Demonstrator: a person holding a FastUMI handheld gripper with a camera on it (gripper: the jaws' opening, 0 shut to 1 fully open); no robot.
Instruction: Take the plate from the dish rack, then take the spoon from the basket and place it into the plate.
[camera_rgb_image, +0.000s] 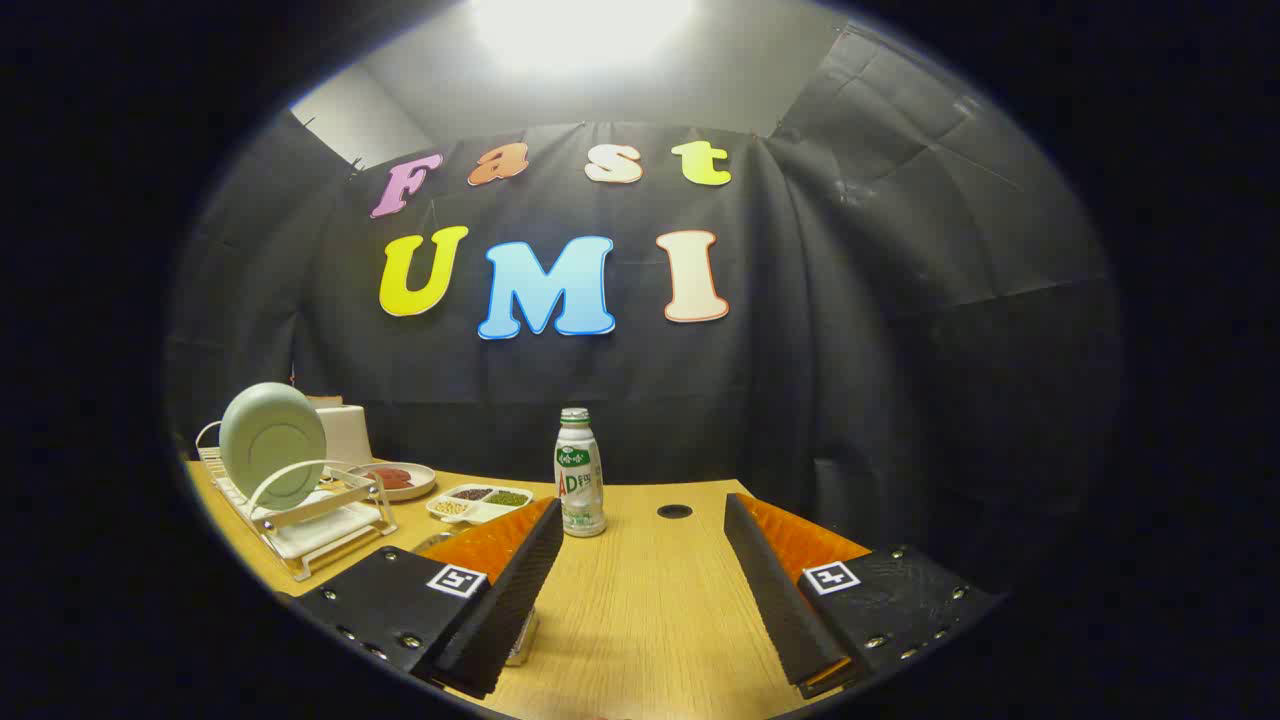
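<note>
Tool (640, 560) agape — plate (272, 445) seemingly racked.

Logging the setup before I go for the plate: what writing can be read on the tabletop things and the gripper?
White plastic bottle with a green label, just beyond the left finger: print too small to read.
Square black-and-white marker on each finger: coded pattern, no words.
Pale green round plate in the white wire dish rack: no text.
Gripper open, holding nothing.
</note>
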